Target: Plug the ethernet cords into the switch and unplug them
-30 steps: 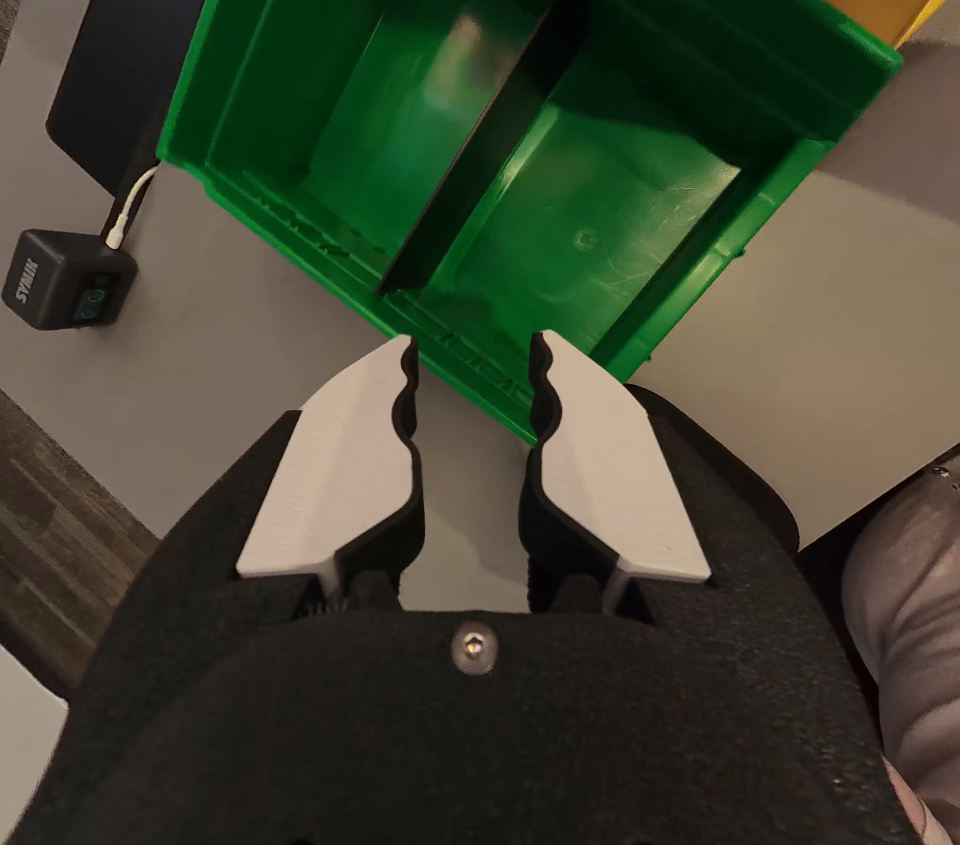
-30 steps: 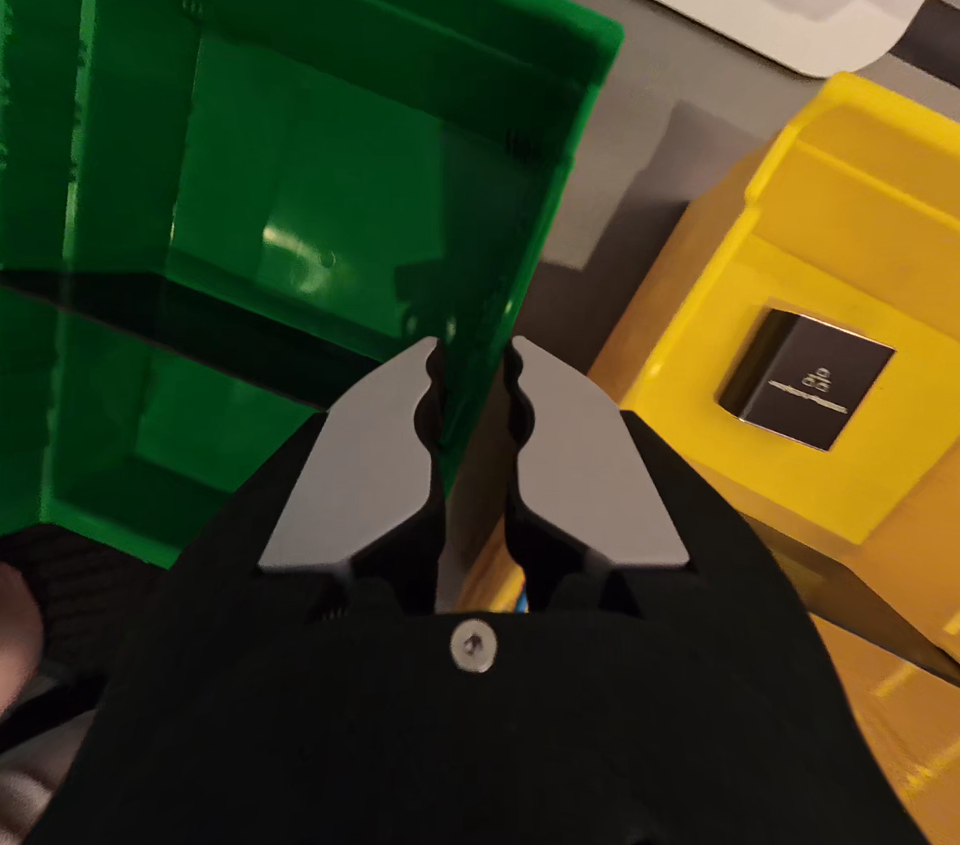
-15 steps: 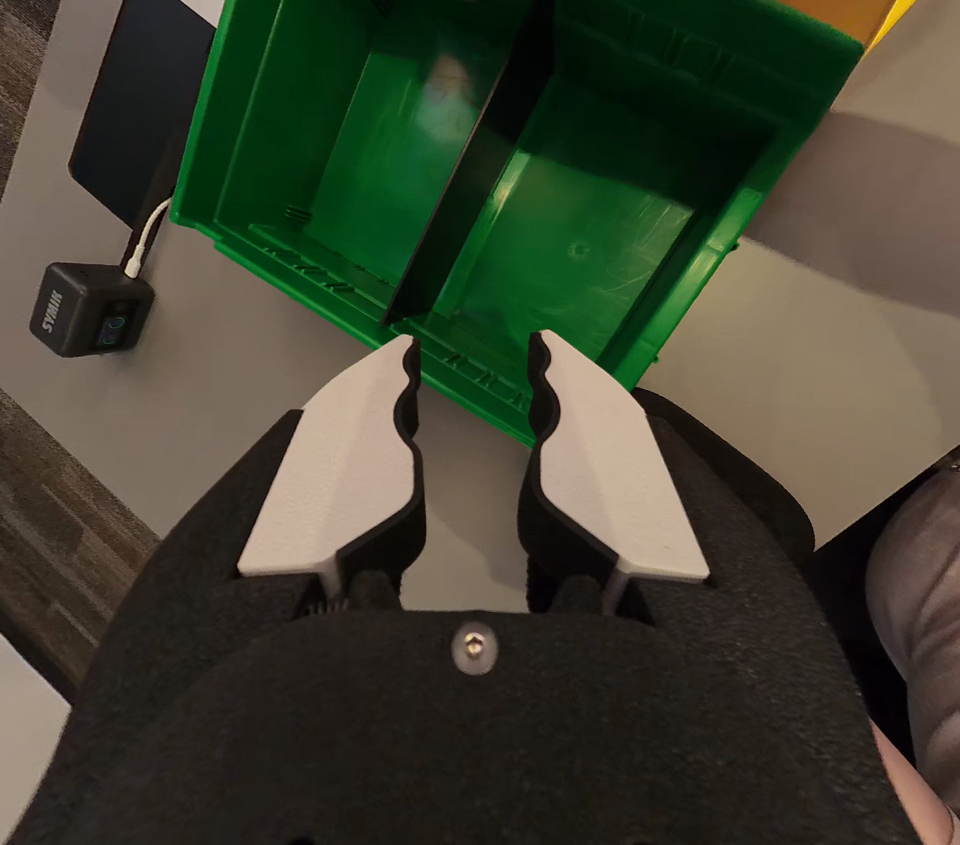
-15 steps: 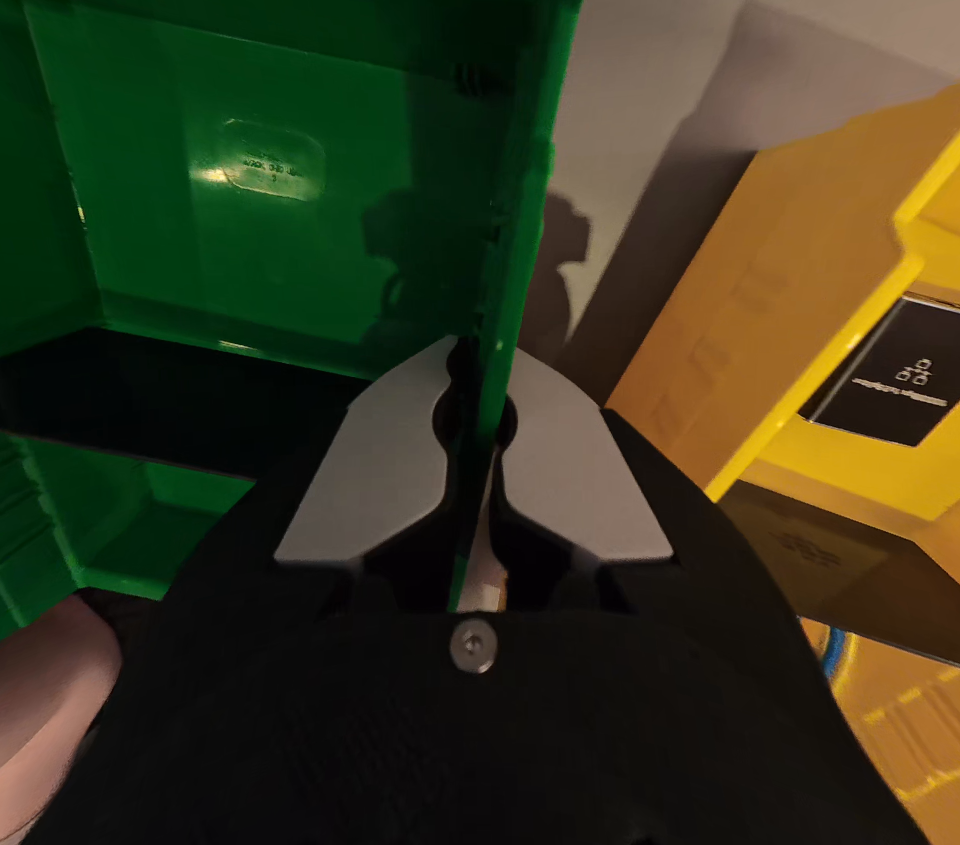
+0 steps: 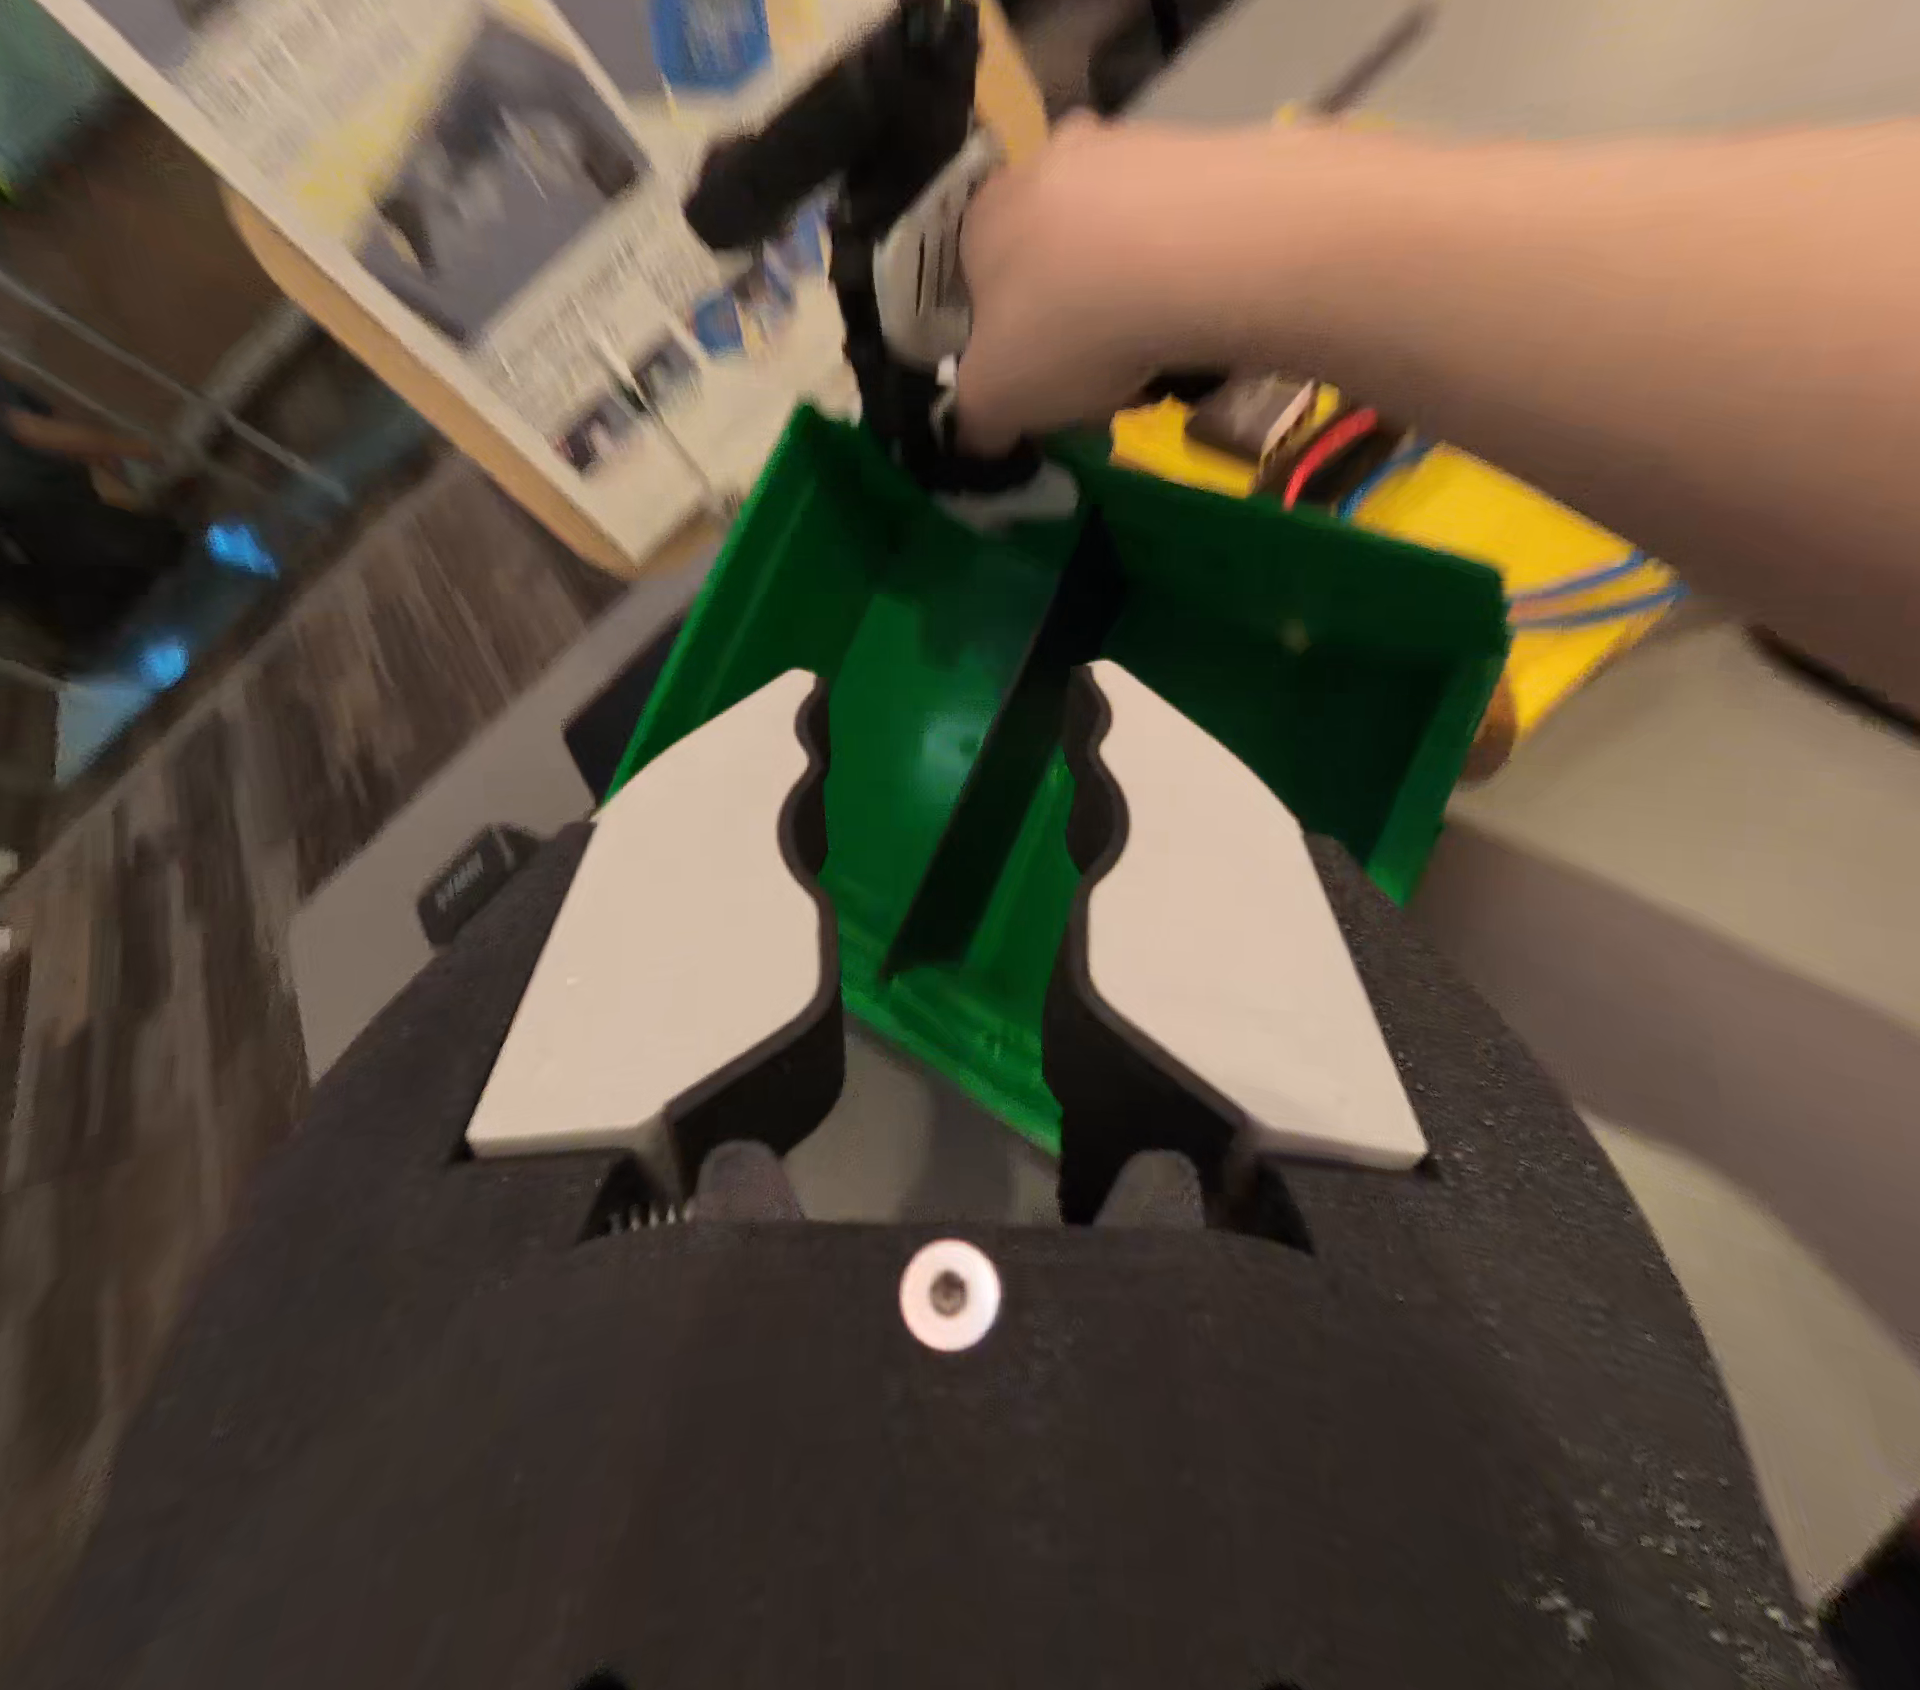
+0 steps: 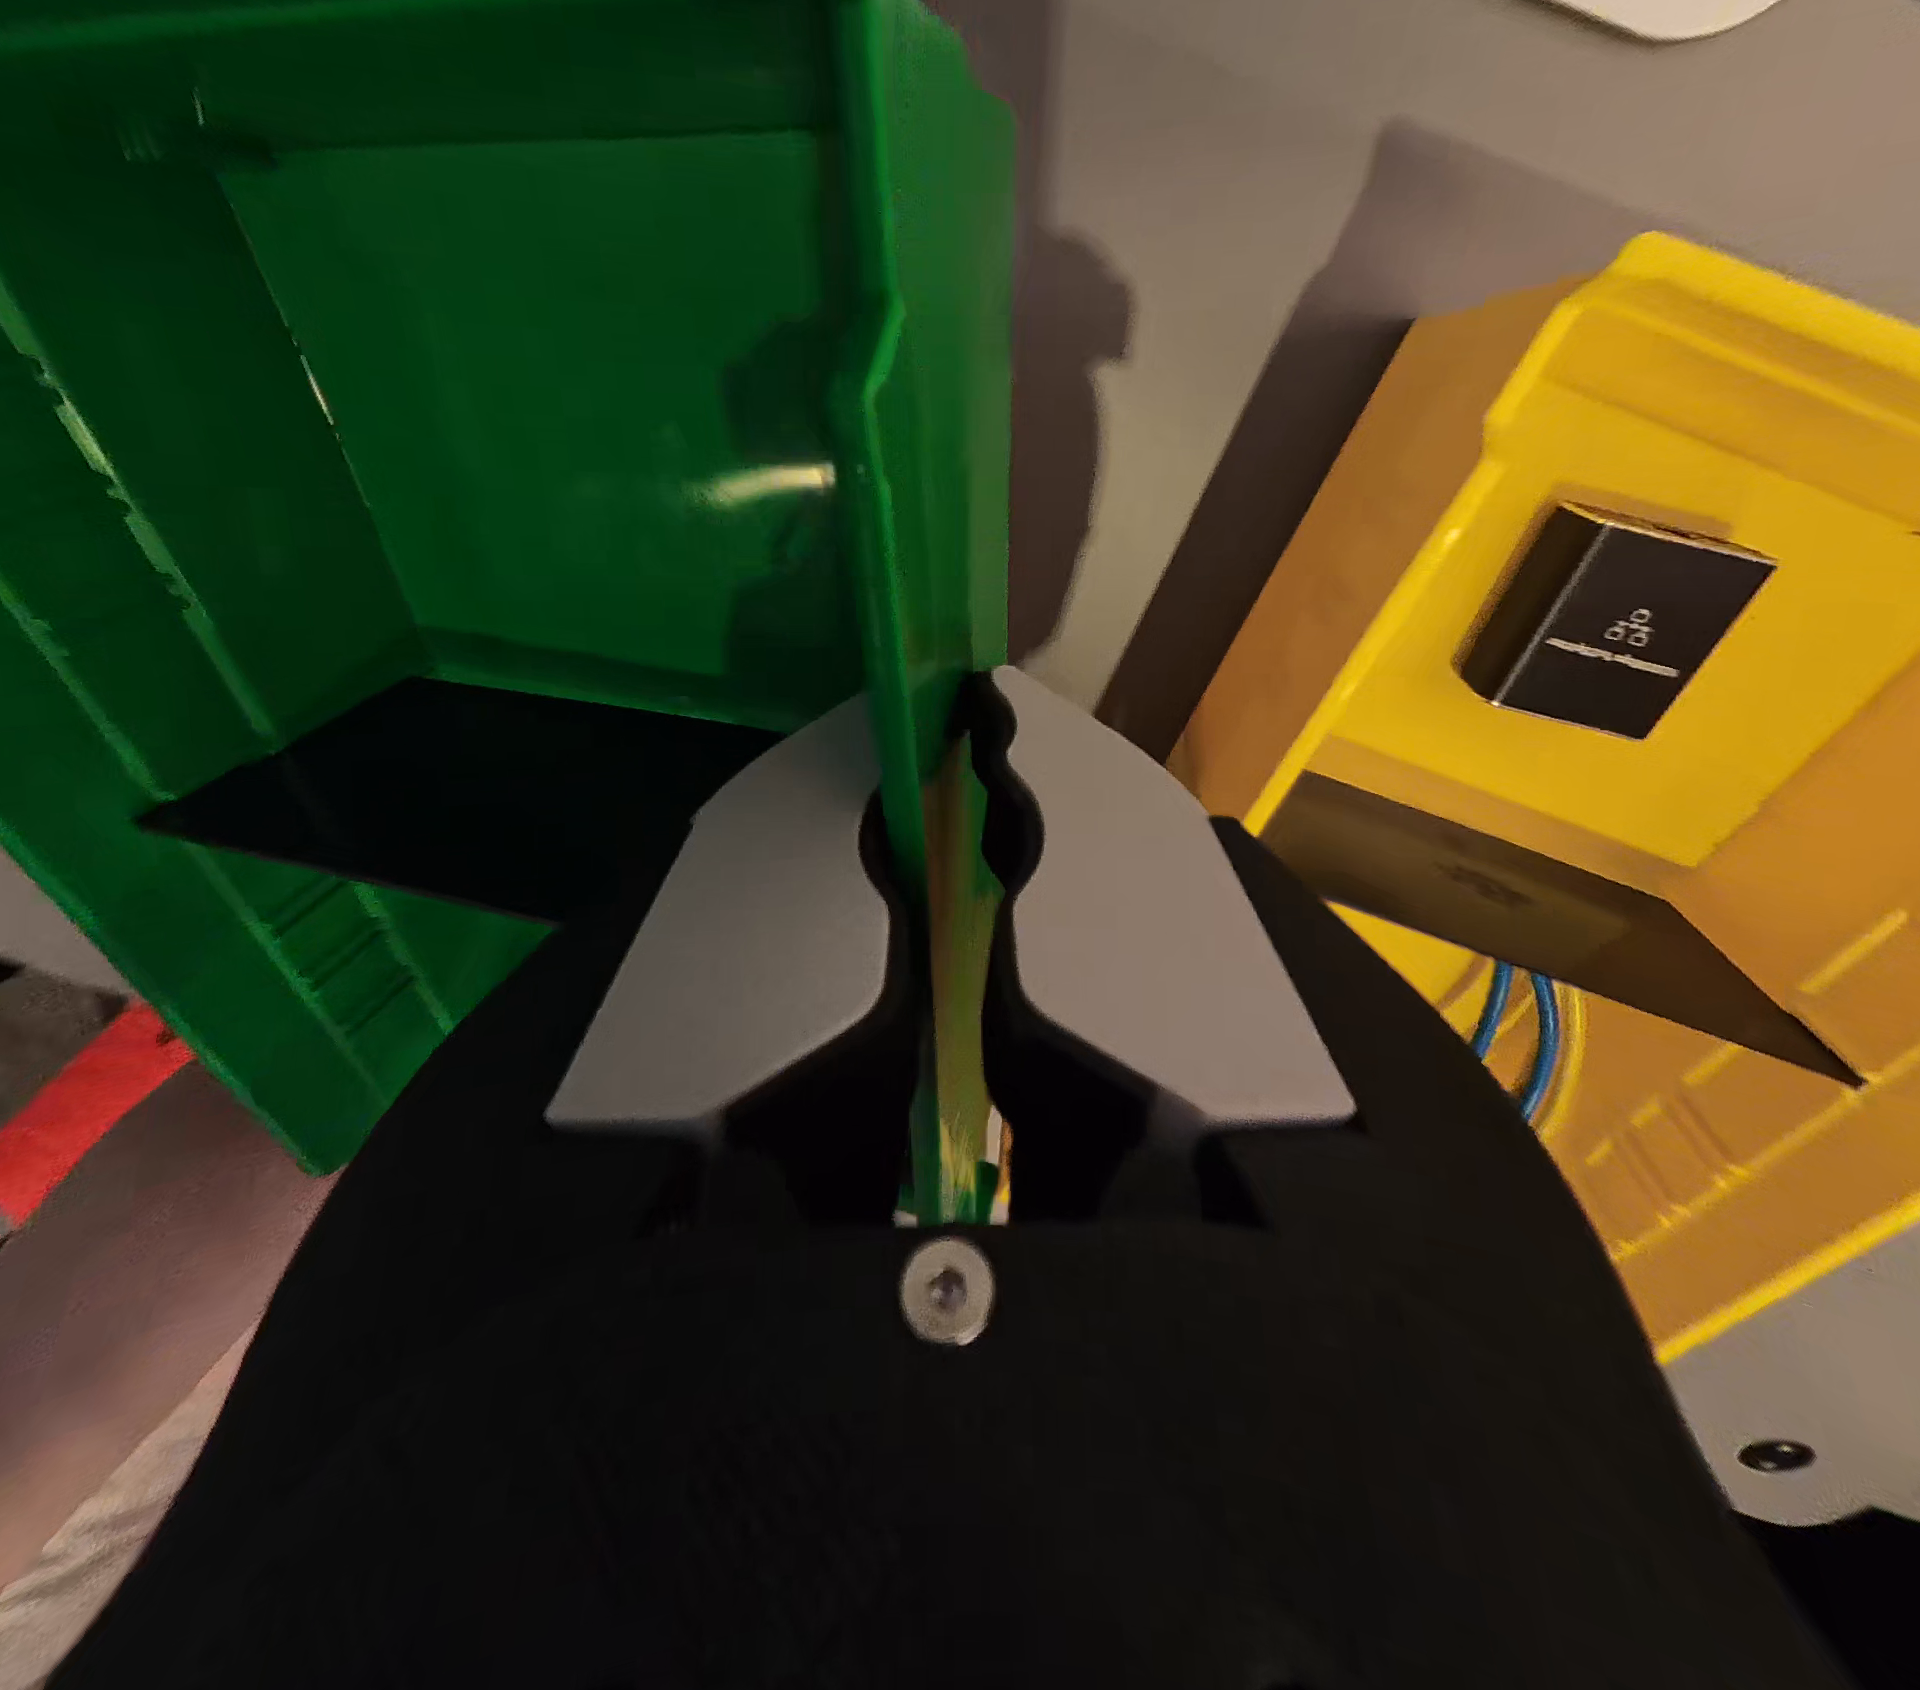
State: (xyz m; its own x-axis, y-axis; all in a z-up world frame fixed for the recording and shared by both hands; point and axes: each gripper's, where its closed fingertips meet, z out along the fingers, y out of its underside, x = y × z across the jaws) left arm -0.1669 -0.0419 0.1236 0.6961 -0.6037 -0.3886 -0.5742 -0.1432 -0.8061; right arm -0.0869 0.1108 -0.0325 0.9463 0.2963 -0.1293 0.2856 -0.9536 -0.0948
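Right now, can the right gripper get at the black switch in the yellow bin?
Probably not yet. The right gripper is shut on the green bin wall, so it is occupied. The switch lies uncovered in the yellow bin beside it; releasing first would free the way.

The left gripper (image 5: 951,710) had two pale grey fingers (image 5: 675,934) with wavy black inner edges, broad at the base and tapering toward the tips. They sat in a black, grainy foam-like body that widened toward the camera, with a round silver screw (image 5: 949,1295) at its centre and a small coiled spring beside the left finger's base. The right gripper (image 6: 935,710) was built alike: darker grey fingers (image 6: 1132,944), matt black body, and a silver hex-socket screw (image 6: 943,1293).
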